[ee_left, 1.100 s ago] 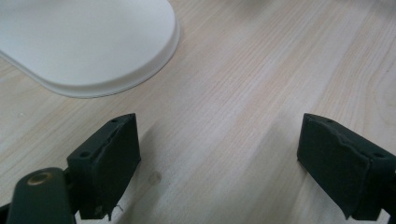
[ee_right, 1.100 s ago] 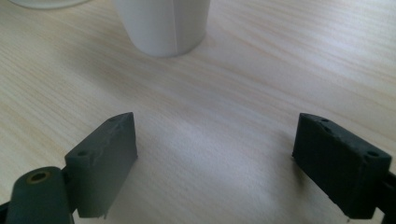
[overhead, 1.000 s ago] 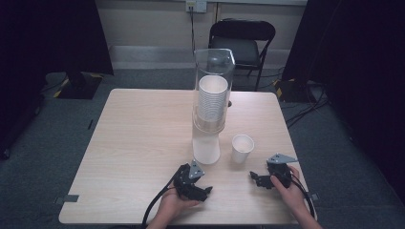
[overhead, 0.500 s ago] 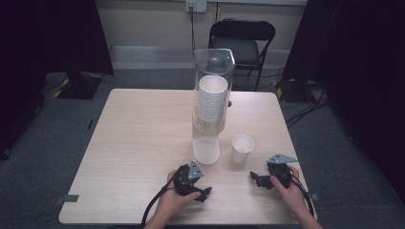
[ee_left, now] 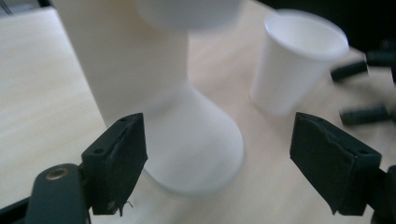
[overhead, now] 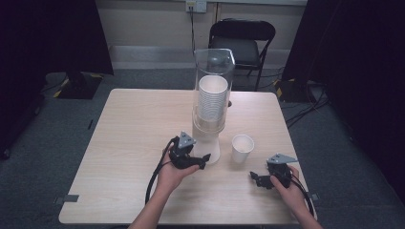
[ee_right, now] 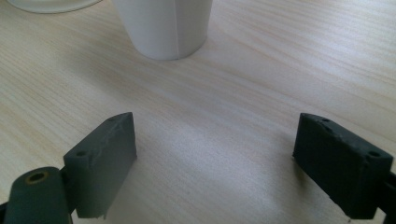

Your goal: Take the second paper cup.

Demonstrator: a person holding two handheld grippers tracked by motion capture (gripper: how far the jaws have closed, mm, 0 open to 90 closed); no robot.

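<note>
With its fingers wide open and holding nothing, the left gripper (overhead: 188, 155) is sitting close to the tall cup holder (overhead: 210, 138) in the middle of the frame and could be knocking it over, while the right gripper (overhead: 267, 179), also open and empty, is waiting lower right near the loose cup (overhead: 242, 148).

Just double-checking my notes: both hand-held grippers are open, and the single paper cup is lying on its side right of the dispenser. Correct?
Not quite. The single paper cup stands upright, mouth up, right of the dispenser, as the high view shows. Both the left hand-held gripper and the right hand-held gripper are open.
</note>
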